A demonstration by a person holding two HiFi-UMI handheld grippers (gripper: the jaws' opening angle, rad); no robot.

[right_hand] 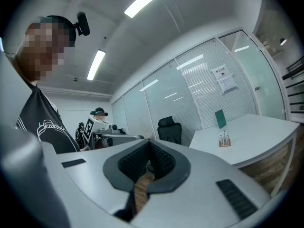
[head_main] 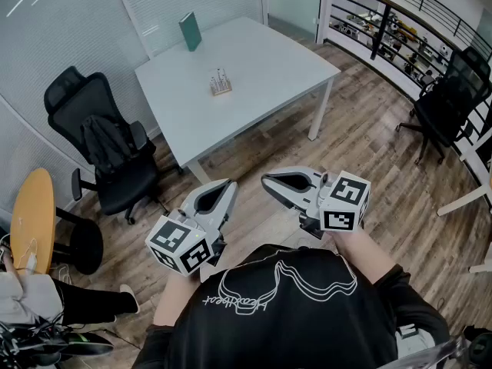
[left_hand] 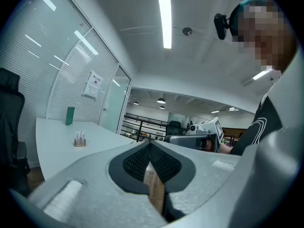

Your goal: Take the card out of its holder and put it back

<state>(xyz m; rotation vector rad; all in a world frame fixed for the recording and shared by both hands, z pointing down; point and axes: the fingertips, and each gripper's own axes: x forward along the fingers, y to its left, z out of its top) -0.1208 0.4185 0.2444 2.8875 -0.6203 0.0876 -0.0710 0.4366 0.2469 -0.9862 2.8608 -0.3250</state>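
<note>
We can't make out what the wooden holder (head_main: 221, 84) carries. It is small in every view, and we see only a few thin pale upright pieces rising from a low wood block. Whether one of them is the card, we cannot tell. The black shirt (head_main: 284, 314) fills the bottom of the head view and hides our arms, and the marker cubes cover most of our hands.

The left hand-held gripper (head_main: 228, 184) and the right hand-held gripper (head_main: 267, 181) hang side by side over the wood floor (head_main: 361, 144), well apart from the white tabletop (head_main: 261, 56), whose near corner points toward us. In each gripper view the jaws are closed, pad on pad, and the floor shows through the slot below the pads.

A black office chair (head_main: 108, 148) stands just beside the tabletop's left edge, with a yellow round table (head_main: 34, 214) farther left. A second black chair (head_main: 450, 98) sits near the railing (head_main: 400, 18).

The holder stands about mid-tabletop. A green upright panel (head_main: 190, 31) stands at the far left edge, apart from it.
</note>
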